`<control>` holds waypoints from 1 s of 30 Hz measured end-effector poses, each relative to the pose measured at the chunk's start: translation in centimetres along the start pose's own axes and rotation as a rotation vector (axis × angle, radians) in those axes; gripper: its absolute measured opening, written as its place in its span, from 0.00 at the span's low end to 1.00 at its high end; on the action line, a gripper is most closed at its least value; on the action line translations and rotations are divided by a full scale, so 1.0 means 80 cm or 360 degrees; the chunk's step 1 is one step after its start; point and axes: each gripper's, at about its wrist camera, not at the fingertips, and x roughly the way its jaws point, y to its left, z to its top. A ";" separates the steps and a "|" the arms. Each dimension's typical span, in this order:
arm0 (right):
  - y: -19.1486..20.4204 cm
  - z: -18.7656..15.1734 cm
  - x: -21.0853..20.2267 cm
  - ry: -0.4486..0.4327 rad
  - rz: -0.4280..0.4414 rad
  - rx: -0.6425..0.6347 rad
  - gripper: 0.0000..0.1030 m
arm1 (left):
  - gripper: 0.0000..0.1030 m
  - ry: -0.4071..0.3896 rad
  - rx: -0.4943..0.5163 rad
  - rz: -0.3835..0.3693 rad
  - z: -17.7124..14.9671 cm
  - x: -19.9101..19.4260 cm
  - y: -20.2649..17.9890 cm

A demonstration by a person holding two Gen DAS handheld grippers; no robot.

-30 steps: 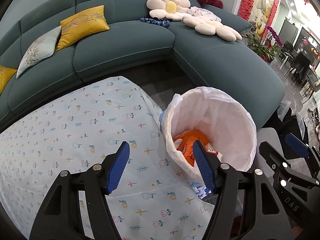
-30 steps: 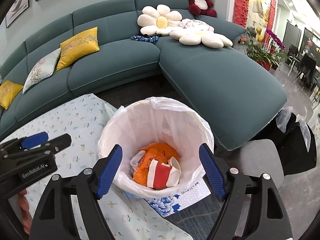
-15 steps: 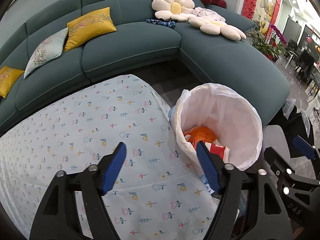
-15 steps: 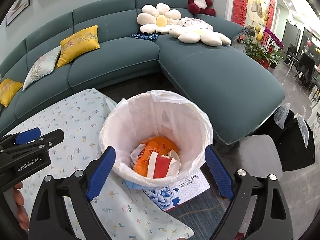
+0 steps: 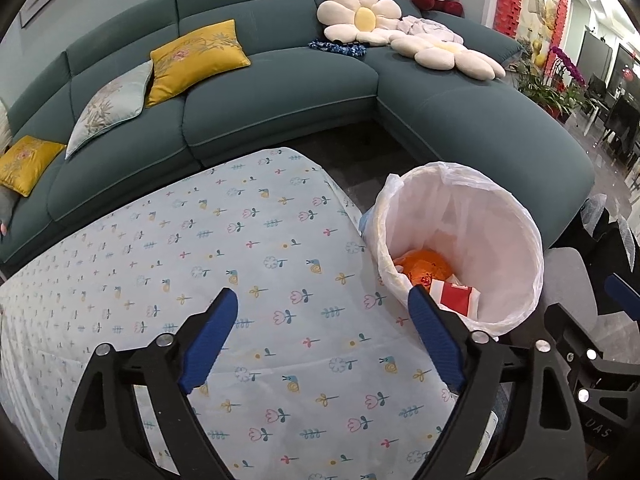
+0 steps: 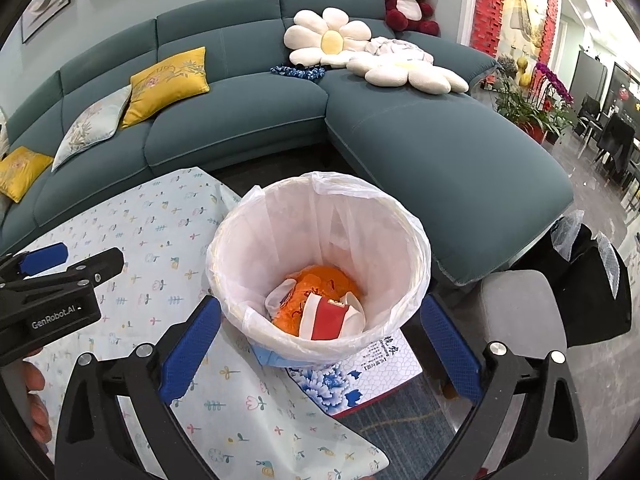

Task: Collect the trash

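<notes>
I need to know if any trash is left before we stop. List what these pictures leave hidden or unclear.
- Left wrist view: the near part of the floral tablecloth is covered by the open left tool.
- Both views: the bin bottom under the orange bag and red-and-white wrapper is hidden.
- Right wrist view: the patterned box is partly under the bin.
- Floor under the table: out of sight.

- Left wrist: looks down and forward over the tabletop (image 5: 240, 248), sofa (image 5: 280, 92) beyond, lined bin (image 5: 516, 216) close at right.
- Right wrist: looks near and steeply down into the same bin (image 6: 240, 248).
- Shared: bin, tabletop edge, sofa.
</notes>
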 end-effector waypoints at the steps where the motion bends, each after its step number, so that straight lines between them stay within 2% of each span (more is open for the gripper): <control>1: 0.001 -0.001 -0.001 -0.0003 0.0002 0.0001 0.93 | 0.81 -0.0004 0.0001 0.0003 -0.001 -0.001 0.000; 5: 0.006 -0.005 -0.003 -0.0014 -0.0003 -0.0015 0.93 | 0.85 -0.0024 0.0023 0.0014 -0.005 -0.004 -0.003; 13: 0.005 -0.012 -0.004 -0.0039 -0.0030 -0.0006 0.93 | 0.85 -0.0040 0.0037 0.0048 -0.014 -0.004 -0.005; 30: 0.007 -0.018 0.000 -0.0028 -0.0078 -0.0034 0.93 | 0.86 -0.0044 0.0009 0.0038 -0.022 -0.001 -0.010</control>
